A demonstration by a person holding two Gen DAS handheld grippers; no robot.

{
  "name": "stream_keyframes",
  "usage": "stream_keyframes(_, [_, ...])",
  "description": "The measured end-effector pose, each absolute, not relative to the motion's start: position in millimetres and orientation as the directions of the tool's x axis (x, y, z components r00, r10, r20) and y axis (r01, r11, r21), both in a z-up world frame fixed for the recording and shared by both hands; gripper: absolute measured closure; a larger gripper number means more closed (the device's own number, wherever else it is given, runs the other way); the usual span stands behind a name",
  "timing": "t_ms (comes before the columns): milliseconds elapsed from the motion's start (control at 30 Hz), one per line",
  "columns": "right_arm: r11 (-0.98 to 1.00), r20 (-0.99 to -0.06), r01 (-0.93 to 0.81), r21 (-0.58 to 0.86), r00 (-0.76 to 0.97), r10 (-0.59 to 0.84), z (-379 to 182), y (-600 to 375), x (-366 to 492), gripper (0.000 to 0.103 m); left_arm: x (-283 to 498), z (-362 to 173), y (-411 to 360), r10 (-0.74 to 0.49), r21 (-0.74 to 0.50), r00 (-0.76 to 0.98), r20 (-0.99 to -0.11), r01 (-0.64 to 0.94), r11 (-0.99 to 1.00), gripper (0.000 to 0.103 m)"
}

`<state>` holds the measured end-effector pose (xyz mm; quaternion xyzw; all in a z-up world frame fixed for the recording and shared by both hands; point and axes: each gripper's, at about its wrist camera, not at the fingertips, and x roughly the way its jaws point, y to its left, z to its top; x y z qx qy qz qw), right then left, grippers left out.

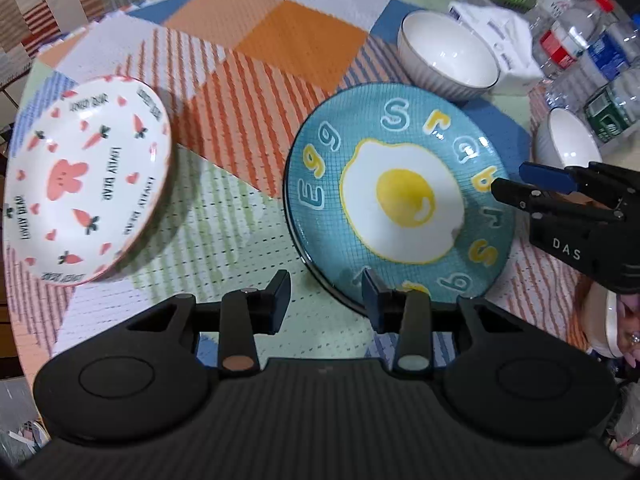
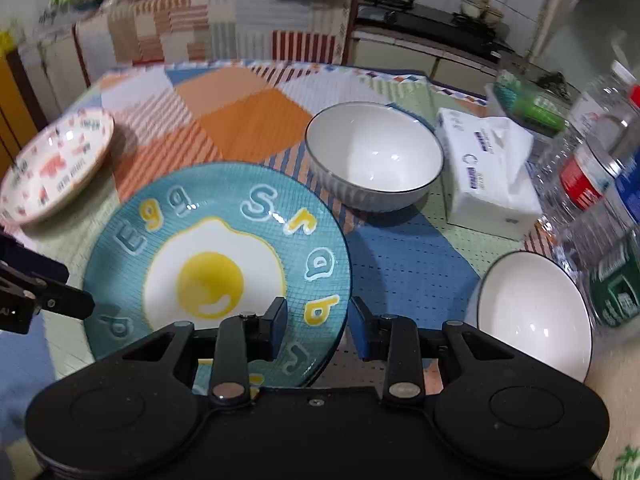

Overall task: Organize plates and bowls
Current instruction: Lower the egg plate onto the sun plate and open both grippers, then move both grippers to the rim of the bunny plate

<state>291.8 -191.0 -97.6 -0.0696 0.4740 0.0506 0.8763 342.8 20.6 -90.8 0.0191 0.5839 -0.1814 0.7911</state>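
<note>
left wrist view shows the blue egg plate (image 1: 400, 196) lying flat on the desk (image 1: 248, 40), which is covered by a patchwork cloth; this plate serves as the landmark for everything else. the left gripper (image 1: 326, 294) hovers at the near edge of the egg plate with its jaws spread wide and nothing between them, one finger over the plate's near rim and the other over the cloth beside it. the right gripper (image 1: 516, 180) reaches in over the right side of the egg plate; its jaws look parted, one blue pad above one black finger, and no object sits between them. well to the left of the egg plate sits the carrot dish (image 1: 86, 180), white with pink carrots and a rabbit, tilted up on one side. behind the egg plate and just beside its far rim stands a white ribbed bowl (image 1: 450, 54). to the right of the egg plate stands a second white bowl (image 1: 568, 142). right wrist view shows the right gripper (image 2: 318, 326) with wide jaws straddling the egg plate's (image 2: 216, 268) right rim, not closed on it. a tissue pack (image 2: 486, 176) and water bottles (image 2: 592, 168) stand beyond the egg plate on its right.
</note>
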Motion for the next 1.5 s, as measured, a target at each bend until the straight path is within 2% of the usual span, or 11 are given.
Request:
stream_keyframes(300, [0.982, -0.765, -0.190, 0.014, 0.630, 0.133, -56, -183, 256, 0.062, 307, -43, 46, -0.289, -0.184, 0.320, -0.902, 0.320, 0.929, 0.064])
stream_keyframes(367, [0.975, -0.743, -0.223, -0.003, 0.653, 0.147, -49, -177, 249, 0.057, 300, -35, 52, -0.276, -0.168, 0.339, -0.899, 0.315, 0.934, 0.064])
stream_keyframes(467, [0.965, -0.720, -0.257, -0.046, 0.679, 0.146, -42, -167, 238, 0.057, 291, -23, 65, -0.250, -0.141, 0.373, -0.894, 0.297, 0.945, 0.063])
stream_keyframes(567, [0.956, -0.703, -0.291, -0.033, 0.687, 0.185, -33, -160, 227, 0.050, 282, -14, 78, -0.239, -0.132, 0.393, -0.888, 0.281, 0.951, 0.063])
stream_keyframes(800, [0.921, -0.674, -0.388, -0.031, 0.688, 0.267, -9, -137, 204, 0.045, 263, -2, 98, -0.226, -0.111, 0.432, -0.873, 0.276, 0.955, 0.063])
stream_keyframes(867, [0.913, -0.667, -0.406, -0.032, 0.689, 0.283, -4, -130, 200, 0.038, 260, 0, 103, -0.226, -0.112, 0.441, -0.869, 0.270, 0.956, 0.062])
stream_keyframes(1033, [0.886, -0.657, -0.463, -0.027, 0.677, 0.333, 1, -112, 200, 0.034, 254, -3, 118, -0.209, -0.104, 0.486, -0.849, 0.233, 0.967, 0.061])
stream_keyframes(1233, [0.858, -0.635, -0.512, 0.035, 0.652, 0.415, -4, -92, 216, 0.027, 260, -14, 150, -0.171, -0.109, 0.531, -0.830, 0.147, 0.983, 0.052])
stream_keyframes(1333, [0.832, -0.611, -0.553, 0.037, 0.647, 0.457, -5, -79, 227, 0.017, 271, -21, 166, -0.145, -0.101, 0.543, -0.827, 0.109, 0.989, 0.045])
stream_keyframes(1400, [0.816, -0.586, -0.577, 0.032, 0.651, 0.483, -4, -71, 235, 0.016, 281, -24, 178, -0.134, -0.105, 0.558, -0.819, 0.083, 0.991, 0.044])
stream_keyframes(1500, [0.789, -0.568, -0.614, 0.034, 0.637, 0.521, -9, -60, 257, 0.016, 292, -24, 190, -0.132, -0.110, 0.597, -0.792, 0.073, 0.991, 0.023])
